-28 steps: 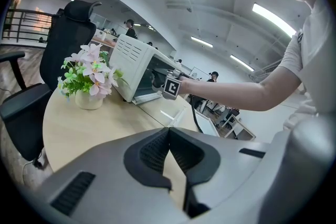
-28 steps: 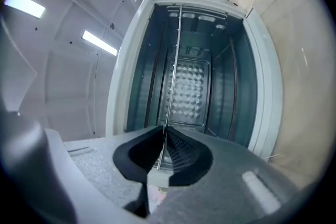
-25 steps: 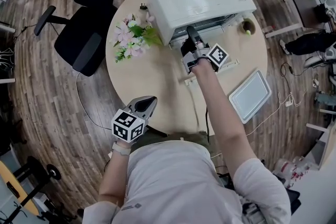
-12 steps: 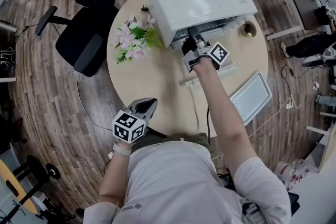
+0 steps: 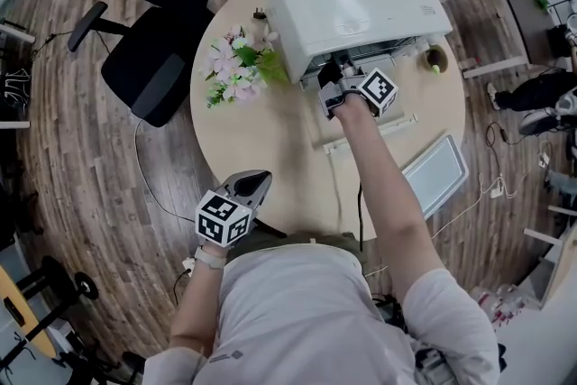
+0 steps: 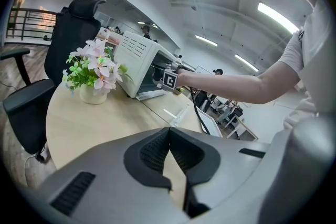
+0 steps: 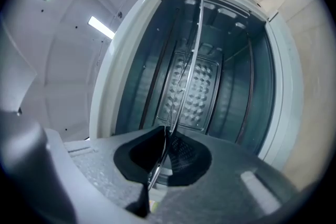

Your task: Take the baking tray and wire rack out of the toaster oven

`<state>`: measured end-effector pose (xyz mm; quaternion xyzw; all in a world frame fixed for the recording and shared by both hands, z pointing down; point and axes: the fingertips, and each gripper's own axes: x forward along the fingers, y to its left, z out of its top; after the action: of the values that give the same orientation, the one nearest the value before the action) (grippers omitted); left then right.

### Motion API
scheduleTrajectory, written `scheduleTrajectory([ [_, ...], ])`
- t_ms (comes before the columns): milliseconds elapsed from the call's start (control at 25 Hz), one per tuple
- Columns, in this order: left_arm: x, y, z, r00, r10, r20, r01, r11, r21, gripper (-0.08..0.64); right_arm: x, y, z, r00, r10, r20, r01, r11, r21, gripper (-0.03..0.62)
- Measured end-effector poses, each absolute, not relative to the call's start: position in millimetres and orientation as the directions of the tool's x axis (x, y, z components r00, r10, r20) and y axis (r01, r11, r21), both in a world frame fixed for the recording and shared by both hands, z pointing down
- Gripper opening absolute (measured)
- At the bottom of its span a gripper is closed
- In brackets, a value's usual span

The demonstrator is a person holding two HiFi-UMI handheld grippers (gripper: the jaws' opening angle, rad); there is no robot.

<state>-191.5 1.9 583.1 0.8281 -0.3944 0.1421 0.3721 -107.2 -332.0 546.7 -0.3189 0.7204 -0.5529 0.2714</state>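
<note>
A round, pale wood tabletop (image 5: 270, 131) carries a white toaster oven (image 5: 356, 0) at its far edge, mouth open toward the person. The right gripper (image 5: 337, 72) is at that mouth. Its jaws have just been closing and now pinch the front bar of the wire rack (image 7: 192, 52).

The rack is thin, shiny metal rods, seen edge-on. It runs straight ahead of the gripper, its long axis pointing into the dark cavity toward a dimpled, reflective back wall. Judging from this, it must come out straight back toward the near edge, in line with its side guides.

The baking tray (image 5: 435, 174), a shallow grey rectangle with rounded corners, already lies at the right edge of the tabletop, so the rack is likely the last piece.

The left gripper (image 5: 257, 183) hangs over the near edge, well apart from the oven, its jaws pressed together on nothing. The right arm is much the nearer.
</note>
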Motion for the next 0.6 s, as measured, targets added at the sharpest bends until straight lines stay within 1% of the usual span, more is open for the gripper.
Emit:
scheduleTrajectory([
  [200,-189,4,583,0.637,-0.553,0.537,-0.769,-0.405,0.495,0.0,-105,-324,542,-0.662,-0.748,-0.043,-0.207,0.239,-0.949,0.012],
  [360,-185,7,582,0.632,-0.552,0.544,-0.773,-0.405,0.487,0.0,-98,-313,545,-0.668,-0.744,-0.017,-0.246,0.243,-0.938,0.012],
  [600,-168,15,580,0.632,-0.549,0.547,-0.774,-0.408,0.485,0.0,-86,-292,546,-0.671,-0.741,-0.016,-0.243,0.24,-0.94,0.011],
])
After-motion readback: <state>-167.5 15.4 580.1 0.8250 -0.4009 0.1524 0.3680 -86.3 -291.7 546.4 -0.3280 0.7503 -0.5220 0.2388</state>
